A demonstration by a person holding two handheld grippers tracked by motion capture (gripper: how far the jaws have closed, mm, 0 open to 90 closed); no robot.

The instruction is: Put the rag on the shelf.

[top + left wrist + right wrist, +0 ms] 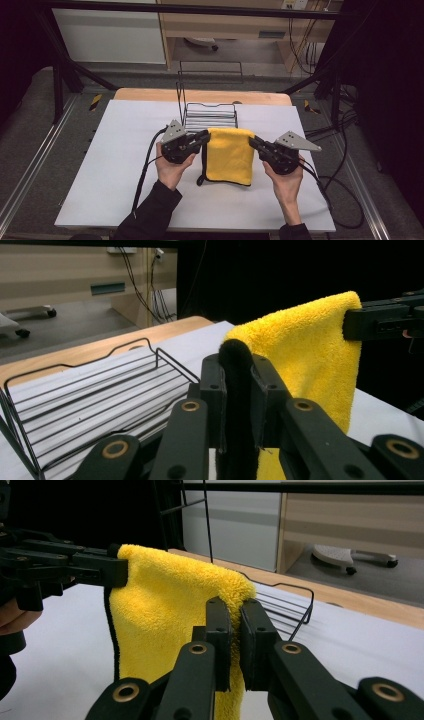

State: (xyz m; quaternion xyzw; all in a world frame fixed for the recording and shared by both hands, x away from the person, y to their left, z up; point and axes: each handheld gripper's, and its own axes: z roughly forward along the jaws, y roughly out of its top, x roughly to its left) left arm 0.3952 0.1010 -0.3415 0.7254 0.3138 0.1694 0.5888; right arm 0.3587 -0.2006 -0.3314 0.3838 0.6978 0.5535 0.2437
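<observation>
Our left gripper and right gripper fingers pinch the top corners of the fluffy yellow microfibre towel with black edging, hanging between them above the white tabletop. We judge it light and floppy; corner grips suit it. The black wire rack stands just behind.

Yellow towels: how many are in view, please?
1. The yellow towel hangs above the white table, its top corners pinched by the left gripper and the right gripper, before the wire rack.
</observation>
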